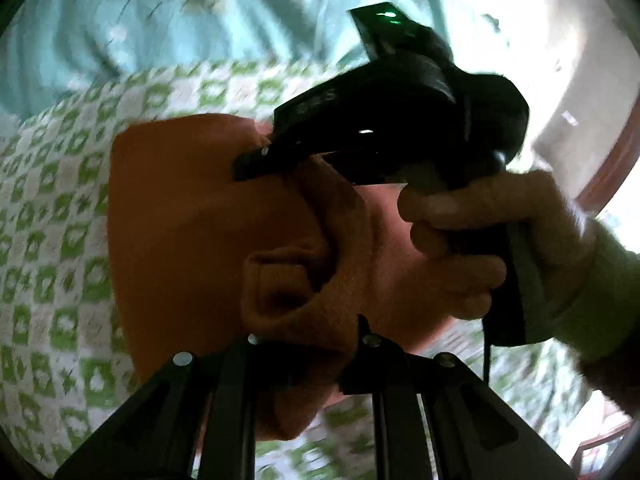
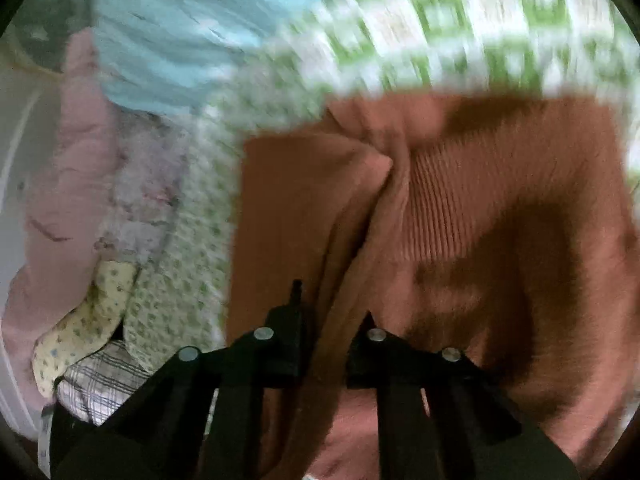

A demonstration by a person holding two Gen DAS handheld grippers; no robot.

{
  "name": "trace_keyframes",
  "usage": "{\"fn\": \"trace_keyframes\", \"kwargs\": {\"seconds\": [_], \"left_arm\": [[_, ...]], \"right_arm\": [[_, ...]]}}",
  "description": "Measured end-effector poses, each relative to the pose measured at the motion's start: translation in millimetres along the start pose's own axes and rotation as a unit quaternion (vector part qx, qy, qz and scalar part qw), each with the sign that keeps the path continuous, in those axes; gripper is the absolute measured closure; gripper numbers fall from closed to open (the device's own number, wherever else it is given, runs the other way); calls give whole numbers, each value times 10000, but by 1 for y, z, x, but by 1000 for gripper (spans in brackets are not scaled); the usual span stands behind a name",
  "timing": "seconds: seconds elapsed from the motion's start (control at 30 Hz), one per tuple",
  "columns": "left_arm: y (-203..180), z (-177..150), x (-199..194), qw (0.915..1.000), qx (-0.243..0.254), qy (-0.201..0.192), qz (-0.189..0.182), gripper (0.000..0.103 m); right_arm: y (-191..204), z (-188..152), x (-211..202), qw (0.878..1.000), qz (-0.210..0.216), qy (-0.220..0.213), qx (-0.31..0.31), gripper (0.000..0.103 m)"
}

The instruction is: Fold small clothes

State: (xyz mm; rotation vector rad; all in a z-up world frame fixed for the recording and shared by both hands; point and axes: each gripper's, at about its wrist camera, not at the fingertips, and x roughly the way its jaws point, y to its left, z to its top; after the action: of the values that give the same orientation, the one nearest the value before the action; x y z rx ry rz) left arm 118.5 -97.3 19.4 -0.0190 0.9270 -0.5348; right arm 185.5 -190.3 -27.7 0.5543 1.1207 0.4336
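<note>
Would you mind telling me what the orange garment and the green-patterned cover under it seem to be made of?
The orange garment looks like a soft knit, matte, with fine ribbing visible in the right wrist view. The green-patterned cover looks like thin printed woven cloth, probably cotton; motion blur leaves that open.

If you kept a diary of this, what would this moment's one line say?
step: folding | item: orange garment | left gripper: shut on garment | right gripper: shut on garment | surface: green-checked cloth

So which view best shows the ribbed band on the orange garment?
The right wrist view: the ribbed band of the orange garment lies unobstructed there. The left wrist view shows only smooth, bunched orange cloth.
</note>
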Motion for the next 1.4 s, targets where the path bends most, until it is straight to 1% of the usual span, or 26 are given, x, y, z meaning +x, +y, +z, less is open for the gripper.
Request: {"fn": "trace_keyframes", "kwargs": {"seconds": [0.07, 0.1, 0.17, 0.2, 0.27, 0.33, 0.4, 0.53, 0.63, 0.7, 0.8, 0.83, 0.87, 0.9, 0.93, 0.97, 1.03, 1.07, 1.1, 1.13, 1.17, 1.27, 1.3, 1.33, 1.4], "left_arm": [[-17, 10, 1, 9996, 147, -90, -235, 90], [-23, 12, 4, 9993, 201, -85, -301, 89], [-37, 14, 20, 9985, 228, 13, -497, 89], [-40, 13, 27, 9981, 212, 60, -572, 89], [-46, 11, 47, 9972, 159, 269, -686, 90], [-51, 9, 58, 9967, 177, 375, -698, 90], [-54, 7, 61, 9966, 233, 415, -678, 90], [-55, 6, 60, 9961, 272, 415, -724, 89], [-55, 6, 71, 9953, 180, 553, -774, 87], [-54, 3, 75, 9940, 90, 668, -865, 87], [-53, 0, 70, 9921, 66, 754, -1001, 78], [-51, -2, 67, 9909, 62, 799, -1082, 71], [-49, -4, 63, 9897, 42, 857, -1143, 61], [-45, -8, 58, 9889, -7, 933, -1153, 54], [-39, -11, 53, 9884, -78, 976, -1159, 47], [-33, -14, 47, 9880, -149, 987, -1183, 47], [-19, -19, 34, 9877, -277, 989, -1174, 47], [-11, -21, 26, 9882, -348, 980, -1124, 46], [-3, -23, 21, 9887, -430, 974, -1058, 45], [6, -24, 16, 9894, -522, 959, -958, 43], [19, -24, 11, 9903, -666, 914, -803, 42], [49, -24, 7, 9902, -987, 833, -532, 39], [61, -22, 9, 9893, -1133, 819, -422, 38], [74, -20, 13, 9877, -1283, 822, -348, 38], [94, -15, 20, 9830, -1594, 835, -369, 38]], "right_arm": [[4, 2, -33, 9993, 77, -305, -220, 89], [3, 3, -43, 9989, 63, -374, -272, 89], [-9, 2, -59, 9987, -90, -422, -287, 89], [-19, 0, -64, 9984, -265, -403, -284, 89], [-38, -3, -67, 9979, -529, -341, -165, 89], [-59, -9, -67, 9974, -657, -280, 20, 89], [-69, -12, -67, 9972, -687, -265, 87, 89], [-73, -14, -74, 9975, -607, -365, 45, 89], [-75, -14, -66, 9962, -829, -256, -67, 89], [-81, -15, -61, 9961, -859, -186, 34, 88], [-86, -18, -65, 9966, -792, -193, 133, 86], [-85, -19, -69, 9960, -853, -237, 92, 83], [-84, -21, -71, 9954, -921, -261, 48, 80], [-84, -23, -75, 9942, -1040, -289, -26, 78], [-82, -25, -78, 9926, -1170, -311, -87, 71], [-81, -27, -81, 9906, -1318, -329, -148, 66], [-76, -32, -89, 9860, -1594, -389, -300, 59], [-74, -34, -93, 9846, -1663, -422, -324, 54], [-73, -37, -98, 9834, -1723, -475, -320, 51], [-72, -39, -101, 9830, -1736, -520, -299, 44], [-72, -42, -105, 9830, -1721, -581, -250, 38], [-76, -47, -112, 9866, -1450, -737, 79, 26], [-79, -48, -112, 9883, -1294, -771, 246, 25], [-81, -50, -112, 9889, -1226, -775, 329, 25], [-84, -51, -108, 9896, -1153, -711, 486, 24]]}}
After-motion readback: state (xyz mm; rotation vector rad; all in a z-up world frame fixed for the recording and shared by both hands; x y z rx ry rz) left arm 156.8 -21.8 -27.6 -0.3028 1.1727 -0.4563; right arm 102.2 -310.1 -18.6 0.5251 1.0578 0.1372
